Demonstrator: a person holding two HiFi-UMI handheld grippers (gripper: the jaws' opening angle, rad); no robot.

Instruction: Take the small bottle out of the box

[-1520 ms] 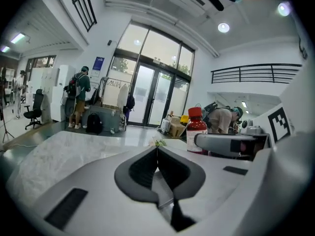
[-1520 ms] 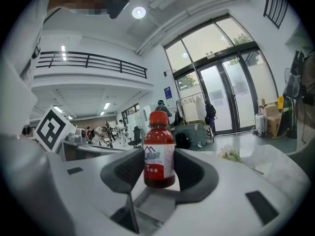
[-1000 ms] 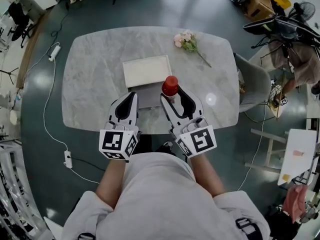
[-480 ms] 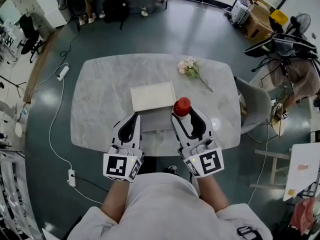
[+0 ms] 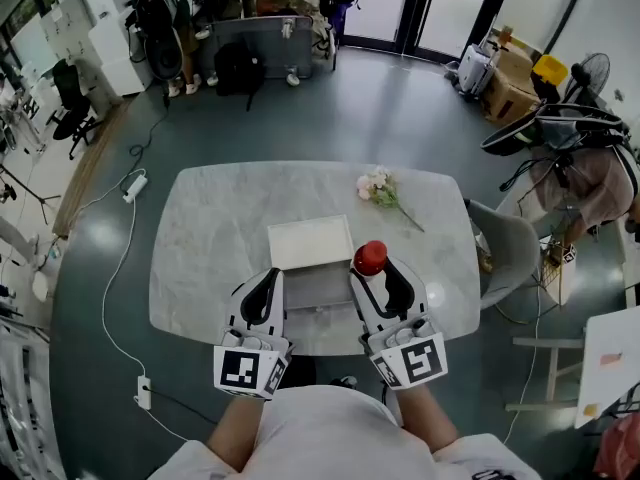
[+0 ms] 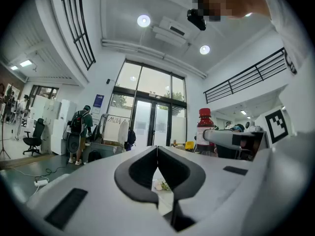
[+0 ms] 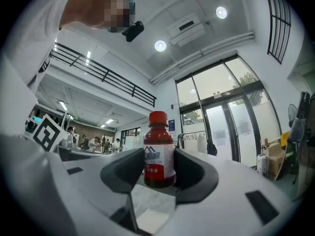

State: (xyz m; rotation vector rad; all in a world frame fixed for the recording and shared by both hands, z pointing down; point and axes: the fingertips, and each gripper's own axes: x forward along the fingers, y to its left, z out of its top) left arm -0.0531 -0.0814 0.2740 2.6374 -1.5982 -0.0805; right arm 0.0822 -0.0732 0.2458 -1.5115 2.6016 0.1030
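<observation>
A marble table (image 5: 200,238) stood on a grey floor (image 5: 400,108), with pale flowers (image 5: 378,188) lying near its far right edge. A grey chair (image 5: 505,248) sat just beside the table's right end. A power strip (image 5: 133,187) lay on the floor to the left, and a black backpack (image 5: 240,68) rested farther back.

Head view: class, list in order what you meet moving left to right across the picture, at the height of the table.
White power strip → left gripper → small bottle, held in the right gripper → chair. The box and flowers overlap these, so they are omitted.
</observation>
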